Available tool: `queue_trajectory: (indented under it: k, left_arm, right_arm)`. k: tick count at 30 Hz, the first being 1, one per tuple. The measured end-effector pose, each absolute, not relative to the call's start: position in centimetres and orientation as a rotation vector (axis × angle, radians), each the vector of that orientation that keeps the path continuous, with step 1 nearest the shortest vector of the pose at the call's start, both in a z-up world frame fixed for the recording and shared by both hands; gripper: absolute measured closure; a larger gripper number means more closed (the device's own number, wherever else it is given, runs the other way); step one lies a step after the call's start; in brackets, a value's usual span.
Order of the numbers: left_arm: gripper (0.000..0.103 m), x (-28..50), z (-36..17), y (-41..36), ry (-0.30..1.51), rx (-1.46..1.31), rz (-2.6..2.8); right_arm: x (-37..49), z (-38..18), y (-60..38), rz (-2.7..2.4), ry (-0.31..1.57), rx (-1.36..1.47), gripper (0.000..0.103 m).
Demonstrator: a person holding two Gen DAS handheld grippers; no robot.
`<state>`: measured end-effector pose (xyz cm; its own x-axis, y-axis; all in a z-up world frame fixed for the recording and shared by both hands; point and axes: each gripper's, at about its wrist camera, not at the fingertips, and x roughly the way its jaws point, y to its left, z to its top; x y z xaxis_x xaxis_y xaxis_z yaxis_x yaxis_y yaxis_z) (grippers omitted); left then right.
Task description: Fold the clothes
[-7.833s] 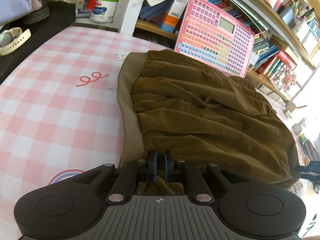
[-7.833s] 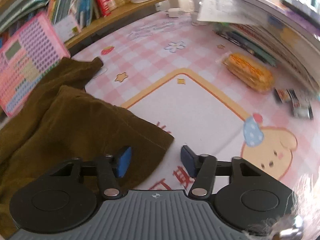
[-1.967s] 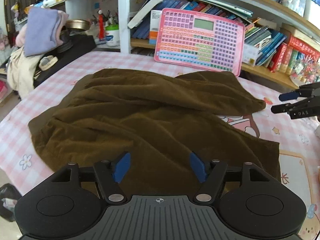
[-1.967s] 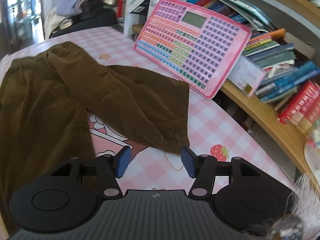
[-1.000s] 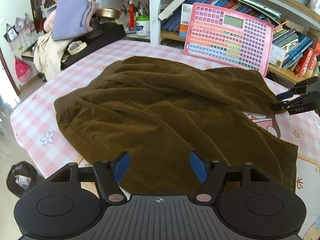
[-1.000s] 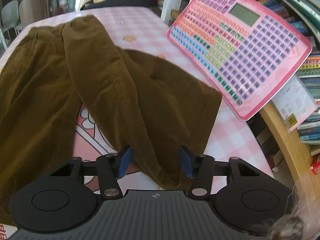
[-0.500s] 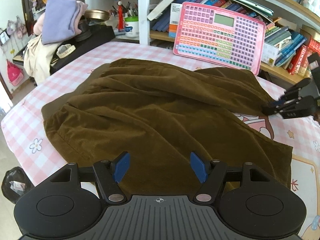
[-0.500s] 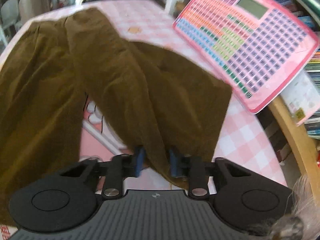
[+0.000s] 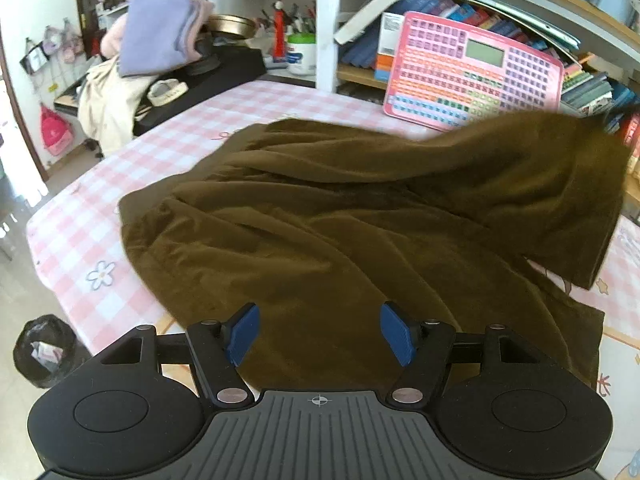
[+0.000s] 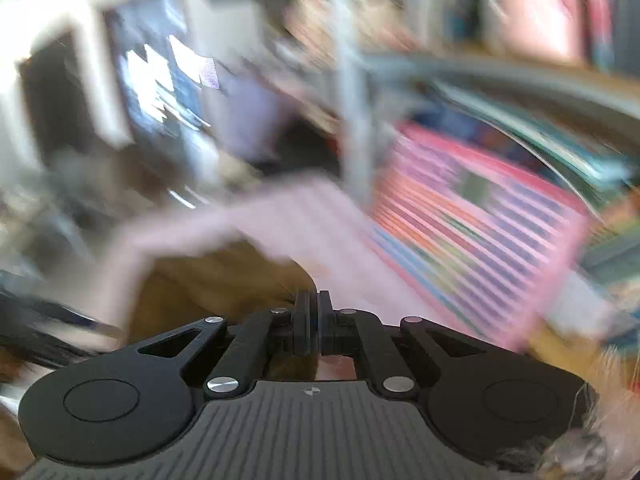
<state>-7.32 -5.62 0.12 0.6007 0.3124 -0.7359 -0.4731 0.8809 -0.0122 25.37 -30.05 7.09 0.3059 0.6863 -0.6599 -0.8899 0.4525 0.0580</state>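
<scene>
Brown corduroy trousers [image 9: 320, 216]: we see them spread across the bench [image 9: 132, 168], which wears a pink-and-white checked cloth with small flower prints; one leg is lifted at the far right and hangs off the bench in a blurred drape.
Left hand-held gripper [image 9: 319, 334]: released, blue pads wide apart, poised over the near edge of the trousers; we cannot tell if it touches them.
Right hand-held gripper [image 10: 314, 322]: clenched, jaws pressed together on brown cloth that shows just ahead of and under them; the view is heavily motion-blurred.
Writing: we can read none; the pink keyboard toy [image 9: 472, 74] leaning on the bookshelf [image 9: 560, 12] carries rows of coloured keys and a small grey-green screen, its characters too small to make out.
Containers: white tub [image 9: 301, 54] on the shelf, label unreadable, contents hidden; black bin bag [image 9: 44, 350] on the floor holding crumpled scraps.
Other: folded lilac cloth [image 9: 160, 40] stacked on the dark side unit.
</scene>
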Motion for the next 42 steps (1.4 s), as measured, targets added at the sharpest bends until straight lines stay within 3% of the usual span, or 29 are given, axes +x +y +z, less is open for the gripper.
queue_trajectory:
  k: [2, 4, 6, 9, 14, 17, 19, 20, 21, 26, 31, 42]
  left_arm:
    - [0.035, -7.6, 0.3, -5.6, 0.802, -0.214, 0.469]
    - [0.035, -8.0, 0.5, -5.4, 0.797, -0.217, 0.479]
    - [0.035, -8.1, 0.3, -5.2, 0.799, -0.226, 0.486]
    - [0.035, -7.9, 0.0, -5.1, 0.807, -0.236, 0.482]
    - [0.035, -7.2, -0.3, -5.9, 0.811, -0.227, 0.436]
    - [0.035, -7.1, -0.3, -6.2, 0.816, -0.217, 0.429]
    - [0.035, -7.2, -0.1, -6.1, 0.810, -0.214, 0.432]
    - [0.035, -7.2, 0.1, -6.0, 0.806, -0.212, 0.435]
    - [0.035, -7.3, 0.2, -5.9, 0.802, -0.211, 0.438]
    - [0.035, -8.0, 1.0, -4.4, 0.773, -0.211, 0.476]
    - [0.035, -6.9, 2.0, -0.8, 0.734, -0.230, 0.495]
    - [0.035, 4.6, 2.5, 12.7, 0.716, -0.152, 0.407]
  right_arm:
    - [28.1, 2.8, -28.6, 0.834, 0.742, -0.487, 0.086]
    - [29.6, 0.1, -28.8, 0.670, 0.793, -0.502, 0.085]
    - [29.2, -0.5, -30.4, 0.698, 0.834, -0.381, 0.081]
    - [26.8, -1.4, -30.9, 0.764, 0.954, -0.292, 0.066]
    - [22.8, -3.1, -30.9, 0.841, 1.150, -0.130, 0.057]
    - [20.6, -3.4, -29.4, 0.807, 1.099, -0.217, 0.060]
    - [19.0, -3.6, -28.4, 0.783, 1.056, -0.286, 0.075]
    - [18.3, -3.7, -28.0, 0.770, 1.034, -0.321, 0.089]
    - [17.9, -3.6, -27.8, 0.783, 1.014, -0.368, 0.096]
    - [20.3, -0.1, -31.7, 0.701, 0.940, -0.341, 0.097]
    - [19.7, -0.9, -33.1, 0.672, 1.025, -0.365, 0.097]
    - [17.3, -3.0, -31.7, 0.508, 1.049, -0.319, 0.096]
